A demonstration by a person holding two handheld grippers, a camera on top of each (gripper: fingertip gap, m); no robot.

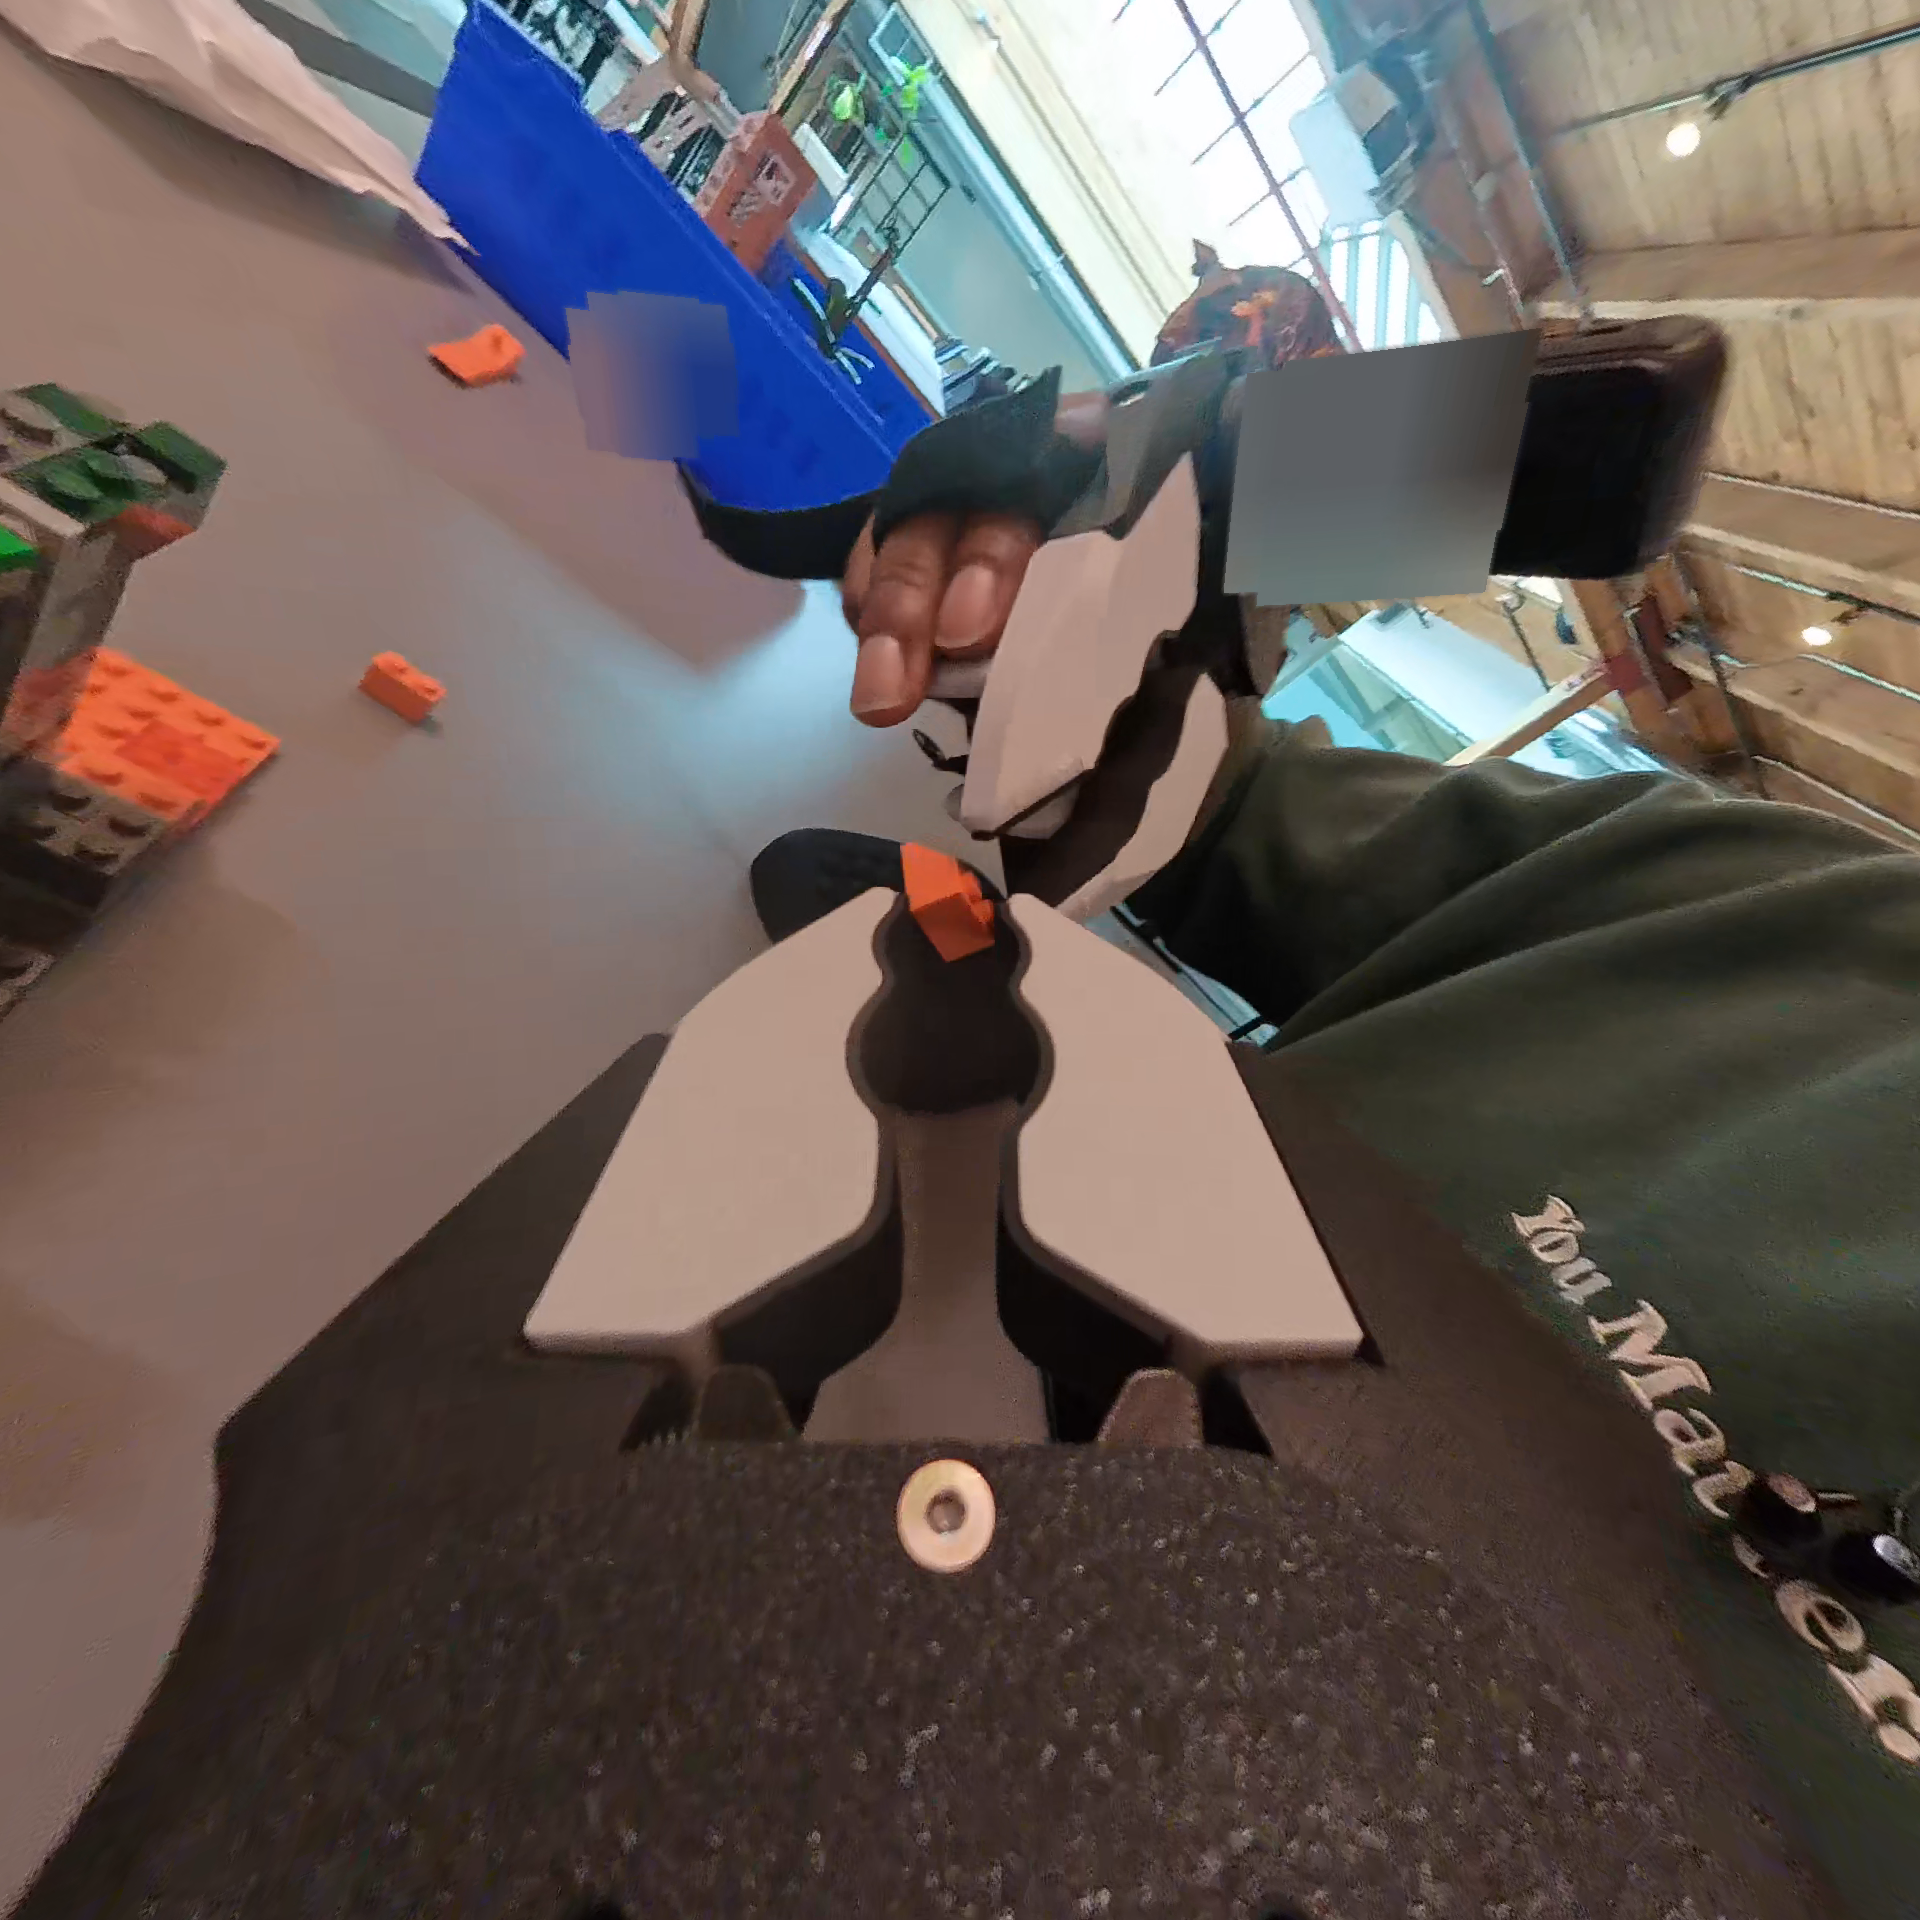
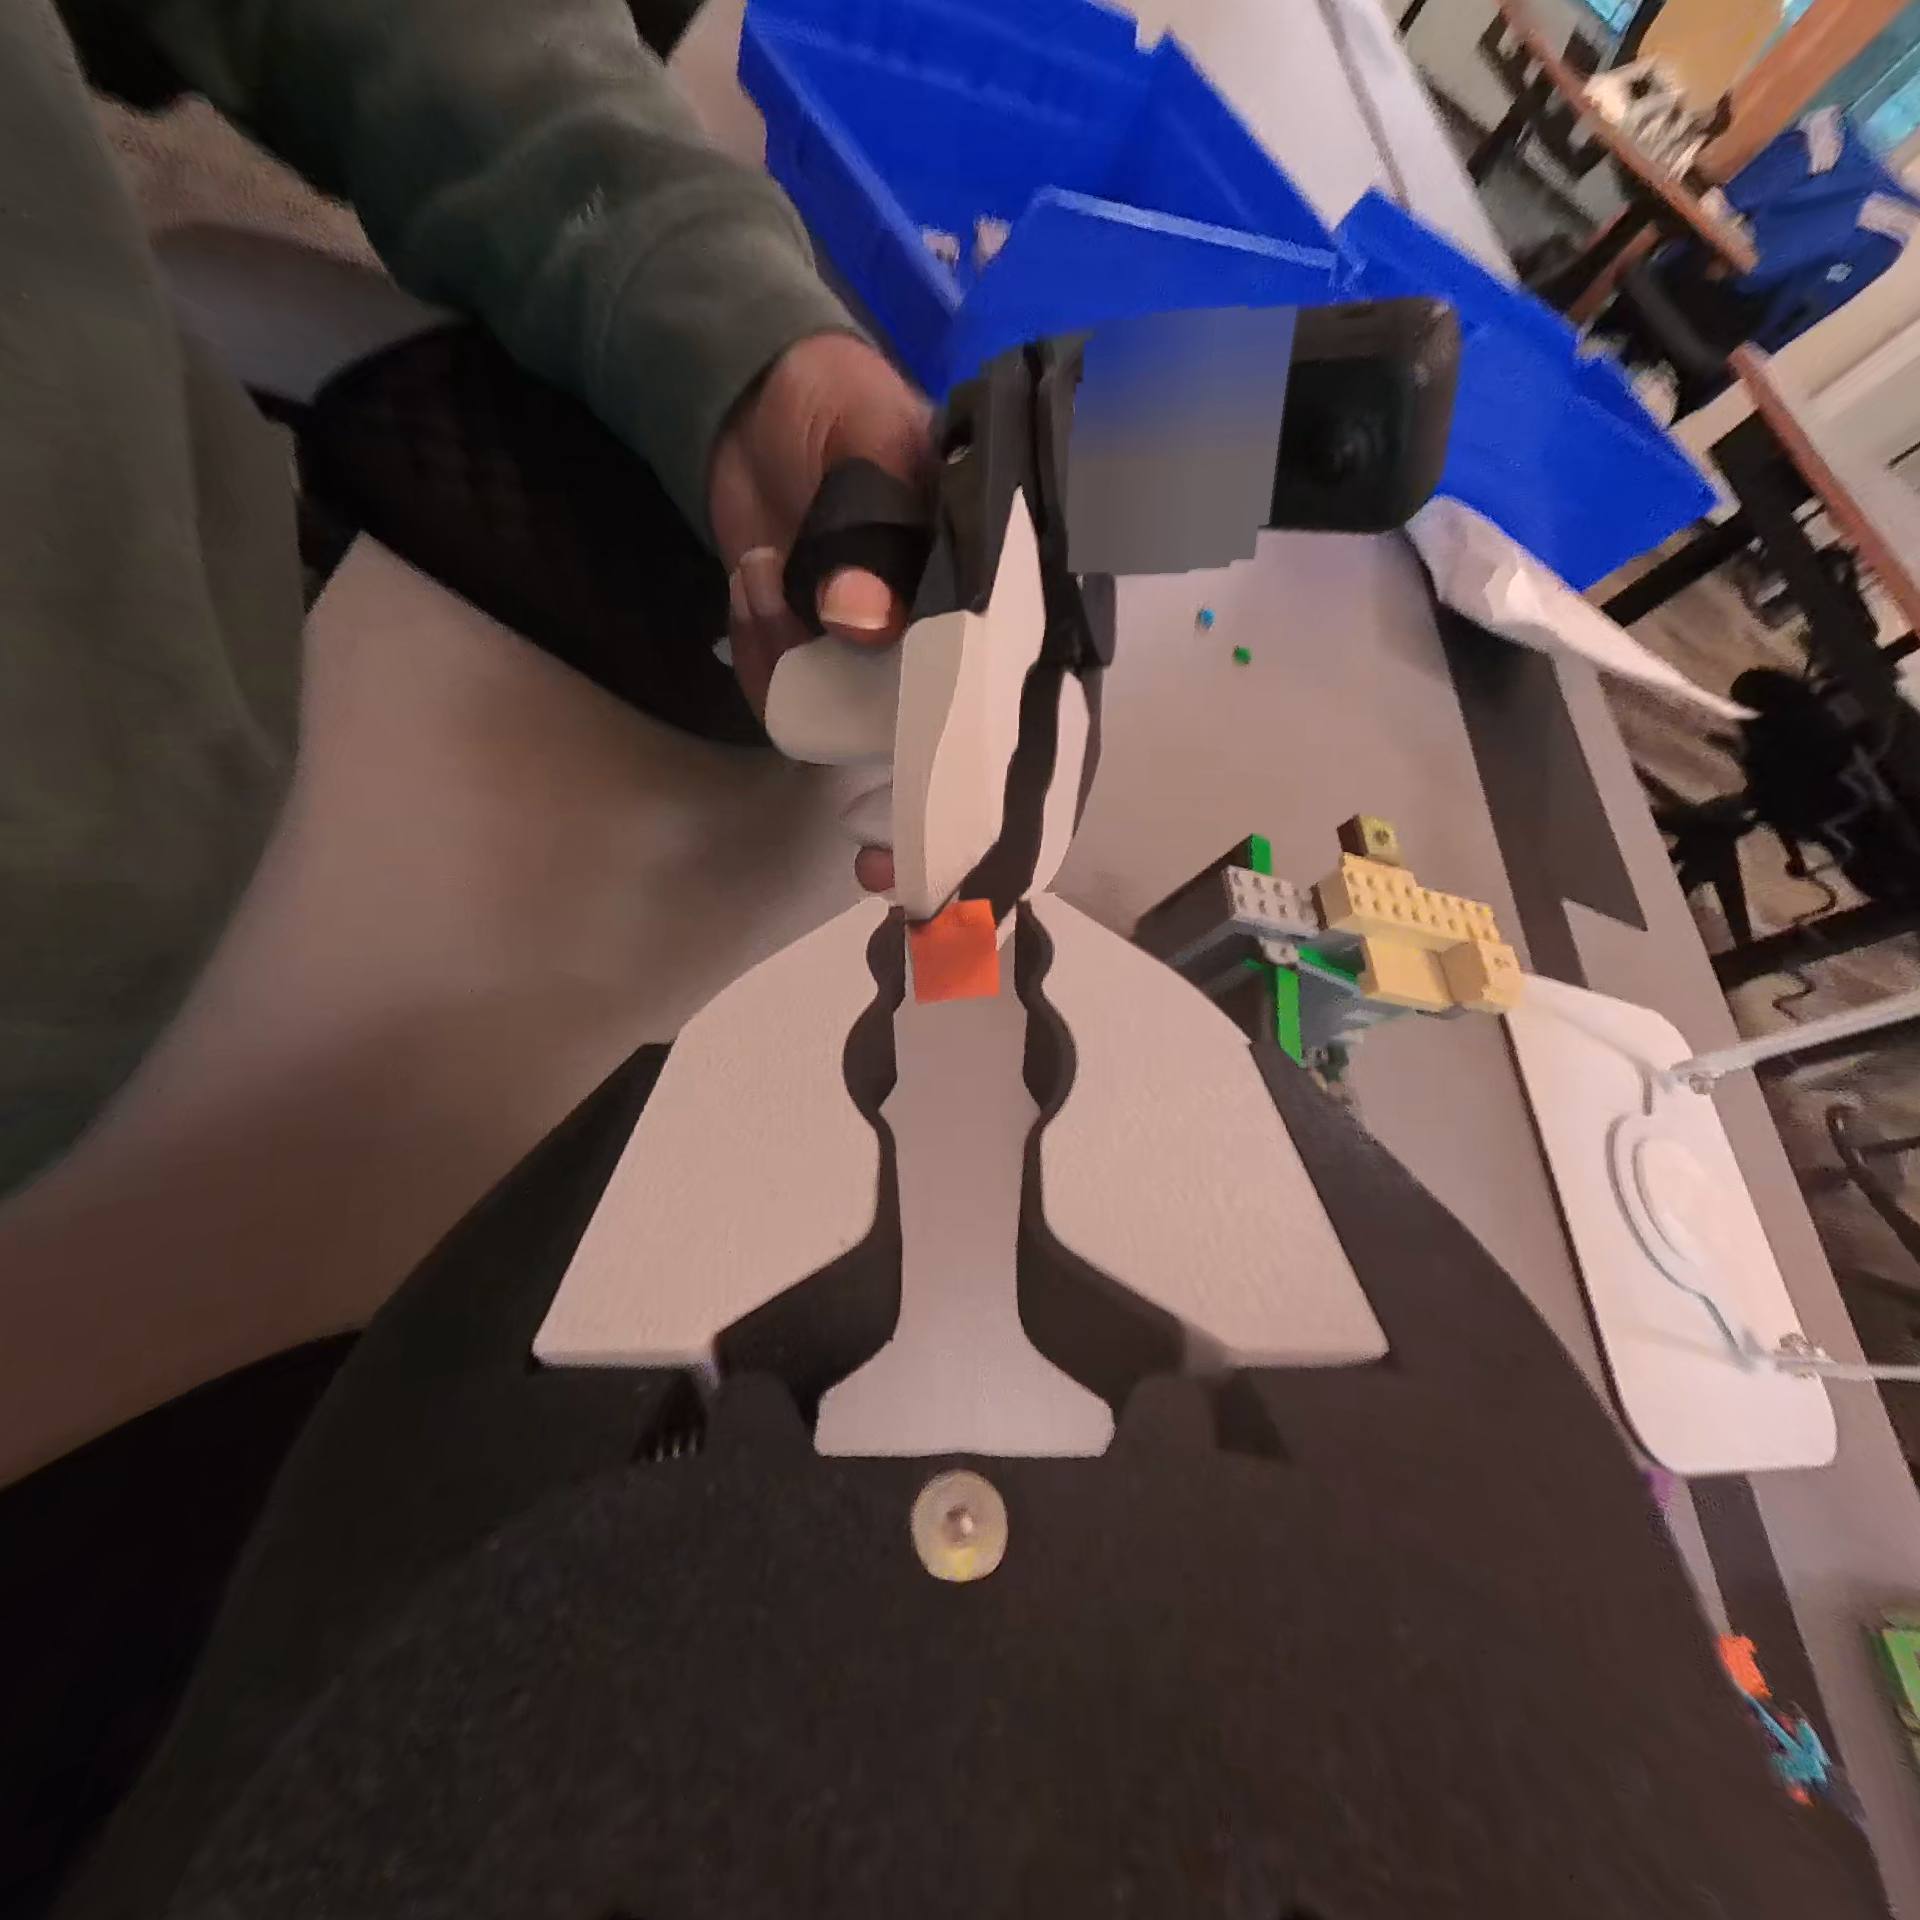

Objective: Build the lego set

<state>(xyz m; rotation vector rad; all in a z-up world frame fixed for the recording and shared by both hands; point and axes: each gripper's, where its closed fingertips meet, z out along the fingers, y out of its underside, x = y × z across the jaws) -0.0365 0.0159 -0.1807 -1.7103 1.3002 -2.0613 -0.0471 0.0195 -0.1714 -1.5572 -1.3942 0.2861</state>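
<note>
A small orange brick [image 1: 948, 902] is held up in the air above the grey table [image 1: 416, 1039], pinched at the very tips of the left gripper [image 1: 948, 914], whose white fingers [image 1: 727, 1164] have closed in on it. The right gripper [image 2: 956, 951] meets it tip to tip; the same orange brick [image 2: 954, 962] sits between its white fingers [image 2: 717, 1174] too, though I cannot tell whether these are actually clamped on it or only touching. A hand [image 1: 925, 613] in a dark green sleeve [image 1: 1558, 1039] holds each tool.

Off toward the table's far side lie two loose orange pieces [image 1: 401, 686], well apart from each other. A partly built model [image 1: 94, 623] of grey, green and orange bricks stands at one edge, and a tan and grey assembly [image 2: 1382, 945] stands near a white flat plate [image 2: 1683, 1226]. Blue bins [image 2: 1143, 208] line the far edge, with crumpled white paper [image 1: 239, 94] beside them.
</note>
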